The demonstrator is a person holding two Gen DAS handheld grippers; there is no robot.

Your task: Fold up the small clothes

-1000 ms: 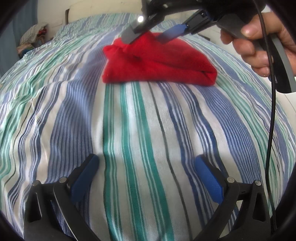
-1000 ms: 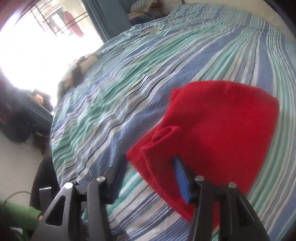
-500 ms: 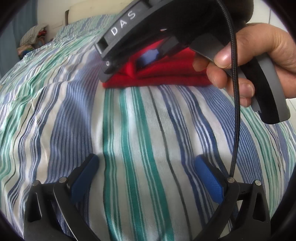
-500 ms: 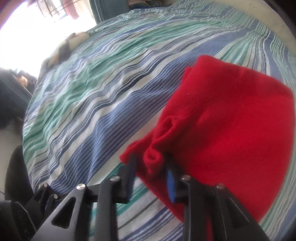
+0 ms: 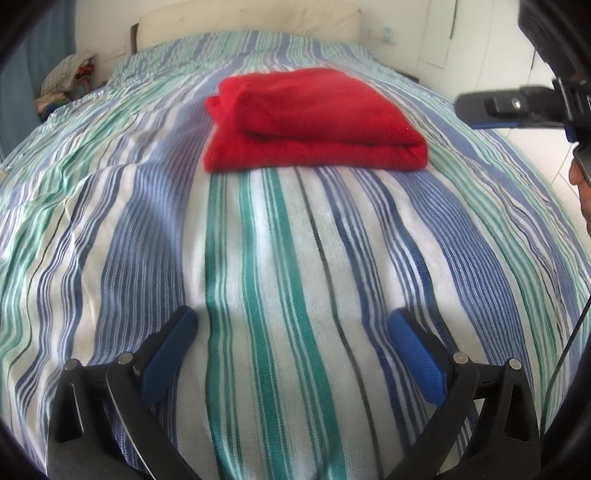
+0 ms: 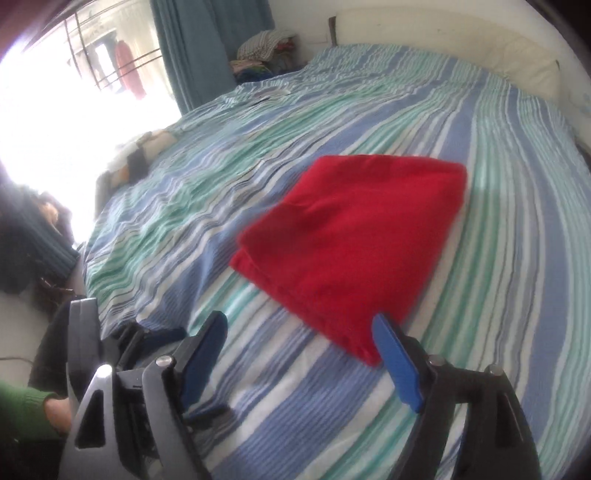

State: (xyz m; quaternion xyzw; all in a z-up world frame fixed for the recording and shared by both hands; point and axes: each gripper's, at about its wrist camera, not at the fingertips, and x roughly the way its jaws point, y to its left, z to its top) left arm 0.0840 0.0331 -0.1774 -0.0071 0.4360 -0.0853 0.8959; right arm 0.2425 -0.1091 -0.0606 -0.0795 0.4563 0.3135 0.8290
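Observation:
A red cloth (image 5: 310, 122) lies folded in a thick rectangle on the striped bedsheet (image 5: 258, 258), far ahead of my left gripper (image 5: 291, 317). That gripper hovers open over bare sheet with nothing between its blue pads. In the right wrist view the red cloth (image 6: 354, 243) sits just beyond my right gripper (image 6: 299, 321), whose jaws are opening. Only sheet lies between them, and the right pad (image 6: 395, 358) stands at the cloth's near corner. One right finger (image 5: 480, 109) shows at the right edge of the left wrist view, off the cloth.
A heap of clothes (image 6: 266, 44) sits by the blue curtain (image 6: 207, 48) past the bed's far corner. A cream headboard (image 5: 251, 18) closes the far end. Small dark items (image 6: 136, 162) lie at the bed's window side. A green sleeve (image 6: 18, 406) shows at lower left.
My right gripper pinched the red cloth's bunched corner, then let go and drew back to the right, off the cloth. The cloth now lies flatter and squared. The left gripper stayed put.

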